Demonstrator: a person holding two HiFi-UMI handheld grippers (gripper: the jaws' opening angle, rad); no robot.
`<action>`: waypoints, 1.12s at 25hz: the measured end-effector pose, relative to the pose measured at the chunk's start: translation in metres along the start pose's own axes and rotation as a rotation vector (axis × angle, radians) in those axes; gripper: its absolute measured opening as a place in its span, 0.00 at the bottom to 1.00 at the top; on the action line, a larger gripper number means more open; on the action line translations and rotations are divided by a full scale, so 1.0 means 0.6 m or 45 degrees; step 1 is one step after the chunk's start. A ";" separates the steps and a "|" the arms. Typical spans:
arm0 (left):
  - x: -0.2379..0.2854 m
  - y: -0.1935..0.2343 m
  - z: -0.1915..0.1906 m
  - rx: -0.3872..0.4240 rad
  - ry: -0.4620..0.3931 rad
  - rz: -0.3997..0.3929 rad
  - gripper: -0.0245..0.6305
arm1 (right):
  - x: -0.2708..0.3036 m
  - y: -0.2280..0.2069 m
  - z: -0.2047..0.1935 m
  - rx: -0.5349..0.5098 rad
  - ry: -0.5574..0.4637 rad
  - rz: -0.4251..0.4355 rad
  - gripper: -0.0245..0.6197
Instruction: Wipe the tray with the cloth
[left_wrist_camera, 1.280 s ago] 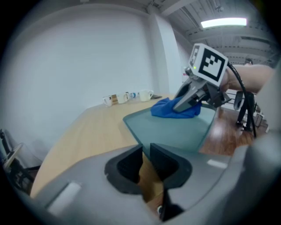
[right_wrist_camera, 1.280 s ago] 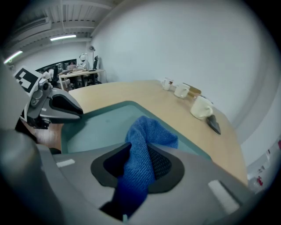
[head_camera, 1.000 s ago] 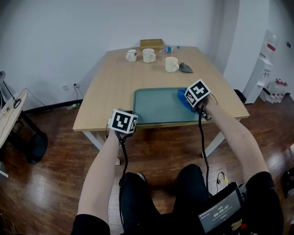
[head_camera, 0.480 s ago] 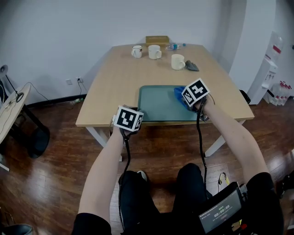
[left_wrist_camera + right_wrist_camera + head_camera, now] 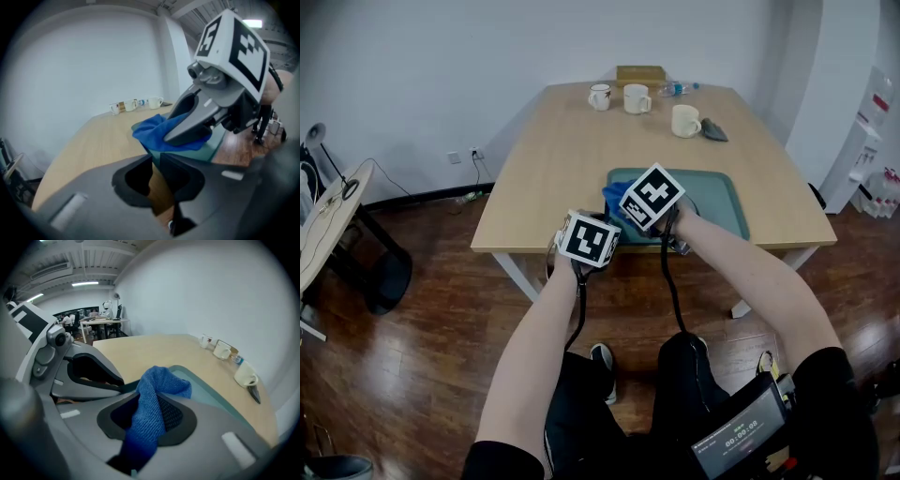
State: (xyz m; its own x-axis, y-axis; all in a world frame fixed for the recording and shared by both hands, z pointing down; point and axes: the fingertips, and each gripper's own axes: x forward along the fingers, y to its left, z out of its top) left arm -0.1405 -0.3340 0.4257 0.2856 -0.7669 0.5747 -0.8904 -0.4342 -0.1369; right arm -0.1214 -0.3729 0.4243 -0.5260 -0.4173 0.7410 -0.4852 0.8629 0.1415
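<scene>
wooden table (image 5: 562, 159), cloth (image 5: 614, 196) at tray's (image 5: 724, 201) left edge

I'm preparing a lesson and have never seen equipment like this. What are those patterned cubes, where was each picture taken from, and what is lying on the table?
There is no robot here. A seated person holds a two-jaw gripper in each hand, and the patterned cubes are parts of those grippers. One picture comes from a camera on the person's head, looking down. The other two come from cameras riding on each gripper.

The left gripper is shut and empty, by the near edge of the wooden table. The right gripper is shut on a blue cloth at the left end of the green tray. At the far end stand three white mugs, a bottle and a box.
</scene>
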 end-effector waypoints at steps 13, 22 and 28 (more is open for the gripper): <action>0.006 0.006 -0.011 -0.023 0.006 0.004 0.12 | -0.075 -0.065 -0.100 0.054 0.070 -0.098 0.20; 0.005 0.004 -0.009 -0.049 0.013 -0.023 0.12 | -0.179 -0.234 -0.254 0.280 0.121 -0.316 0.20; 0.005 0.003 -0.008 -0.058 0.021 -0.031 0.12 | -0.181 -0.232 -0.262 0.319 0.112 -0.281 0.20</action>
State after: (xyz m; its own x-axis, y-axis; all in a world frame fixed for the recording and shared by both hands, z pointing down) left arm -0.1430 -0.3346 0.4312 0.3019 -0.7481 0.5909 -0.8984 -0.4307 -0.0862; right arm 0.1129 -0.4026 0.4271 -0.3327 -0.5504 0.7657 -0.7428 0.6532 0.1468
